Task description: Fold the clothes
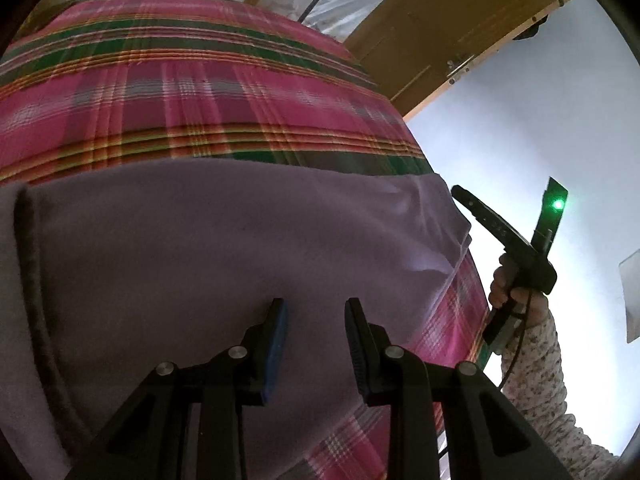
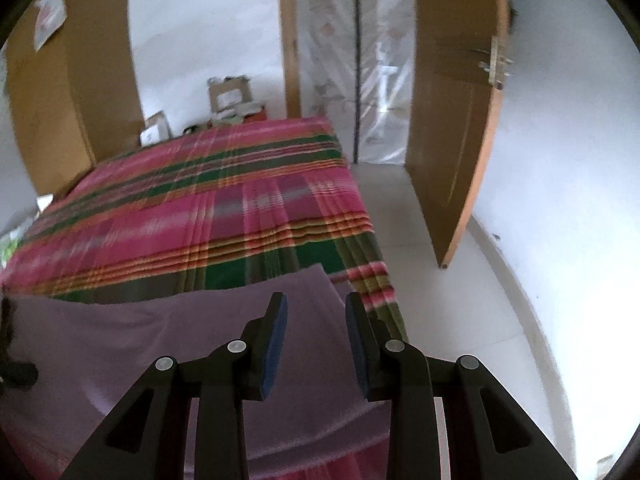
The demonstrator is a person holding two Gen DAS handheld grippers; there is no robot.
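A bedroom in a home is shown. A bed [image 2: 224, 200] is covered by a pink, green and orange plaid sheet [image 1: 192, 92], with a lilac garment [image 1: 224, 248] spread on its near end. A wooden door [image 2: 456, 128] is seen standing open beside a doorway hung with clear plastic sheeting [image 2: 360, 64]. Cardboard boxes [image 2: 230, 94] are stacked on the floor against a plain white wall [image 2: 200, 20], and pale floor tiles [image 2: 432, 280] are laid beside the bed
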